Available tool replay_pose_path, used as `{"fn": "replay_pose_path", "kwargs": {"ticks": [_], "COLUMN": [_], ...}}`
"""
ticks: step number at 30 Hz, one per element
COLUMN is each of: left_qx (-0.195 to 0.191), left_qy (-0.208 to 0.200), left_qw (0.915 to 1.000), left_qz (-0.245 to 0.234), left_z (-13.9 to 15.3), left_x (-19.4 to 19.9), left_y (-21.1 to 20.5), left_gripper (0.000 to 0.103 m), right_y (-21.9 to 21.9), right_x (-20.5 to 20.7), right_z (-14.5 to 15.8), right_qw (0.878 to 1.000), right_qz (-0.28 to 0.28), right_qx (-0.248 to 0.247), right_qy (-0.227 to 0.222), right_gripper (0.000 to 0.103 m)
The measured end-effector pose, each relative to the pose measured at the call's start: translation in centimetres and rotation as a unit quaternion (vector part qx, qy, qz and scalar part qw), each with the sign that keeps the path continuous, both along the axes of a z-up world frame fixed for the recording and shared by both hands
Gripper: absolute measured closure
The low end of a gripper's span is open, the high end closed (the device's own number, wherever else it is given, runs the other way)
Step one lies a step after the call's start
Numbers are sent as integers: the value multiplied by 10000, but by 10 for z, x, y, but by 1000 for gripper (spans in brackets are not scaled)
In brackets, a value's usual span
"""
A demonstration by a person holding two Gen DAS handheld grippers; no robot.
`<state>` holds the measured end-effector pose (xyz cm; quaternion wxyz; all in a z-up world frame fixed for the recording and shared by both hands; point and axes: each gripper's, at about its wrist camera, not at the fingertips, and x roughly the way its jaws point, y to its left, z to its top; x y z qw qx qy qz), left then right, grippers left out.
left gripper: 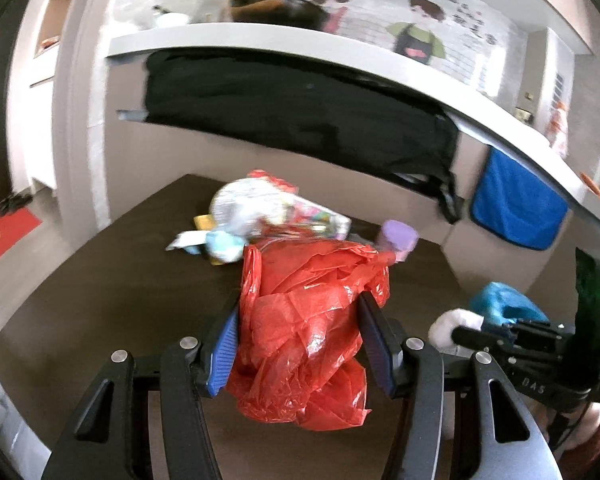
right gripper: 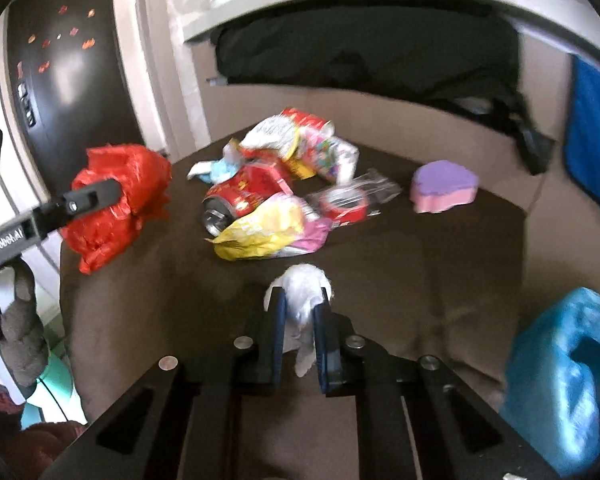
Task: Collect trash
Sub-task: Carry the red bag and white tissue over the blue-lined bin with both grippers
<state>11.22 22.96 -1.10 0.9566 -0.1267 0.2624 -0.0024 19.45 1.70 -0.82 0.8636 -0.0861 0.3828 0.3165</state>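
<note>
I am partway through gathering the rubbish: my left tongs are pinching a crumpled red plastic bag, held up clear of the dark brown bench, and my right tongs are pressed onto a wad of white tissue paper near the bench's near edge. I judge the step in hand to be getting this tissue into the red bag, which calls for bringing the two tongs together and finding the bag's mouth; the bag looks bunched shut, so it may need opening first. The rest of the trash lies toward the far edge of the bench, well ahead of both tongs: a crushed red drink can, a yellow and pink snack wrapper, a white printed foil packet and a clear plastic wrapper with a red roll. A purple and pink sponge sits apart toward the far right corner, and a crinkled blue plastic bag lies at the near right edge, just beside my right tongs.
</note>
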Motion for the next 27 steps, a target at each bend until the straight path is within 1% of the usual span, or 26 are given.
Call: {"fn": "replay_pose_path", "kwargs": {"ticks": [5, 8, 10, 11, 12, 16, 21, 24, 27], "left_qx": [150, 195, 177, 147, 154, 208, 261, 268, 264], "left_qy": [-169, -283, -367, -381, -409, -391, -282, -195, -129], "left_qw": [9989, 9970, 9947, 9932, 9915, 9862, 9797, 9761, 9716], "left_qz": [-414, -688, -948, -1092, -1228, -1598, -1967, -2150, -2349], "left_z": [16, 24, 29, 29, 30, 26, 17, 11, 4], "left_x": [10, 23, 36, 40, 48, 76, 105, 113, 118], "left_y": [-54, -92, -123, -134, -154, -215, -282, -313, -337], "left_gripper": [46, 46, 46, 46, 46, 46, 46, 46, 46], "right_y": [-50, -87, -118, -128, -142, -201, -261, -284, -295], "right_x": [-6, -6, -7, -7, -7, 0, 13, 15, 16], "right_z": [23, 38, 49, 52, 56, 69, 70, 63, 54], "right_qw": [9984, 9946, 9891, 9868, 9839, 9691, 9548, 9492, 9452], "right_qz": [-486, -879, -1242, -1374, -1526, -2149, -2743, -2955, -3089], "right_qx": [87, 107, 56, 47, 42, -131, -118, -87, -111], "right_qy": [-282, -533, -787, -854, -925, -1207, -1136, -1083, -1050], "right_gripper": [91, 91, 91, 91, 91, 91, 91, 91, 91]}}
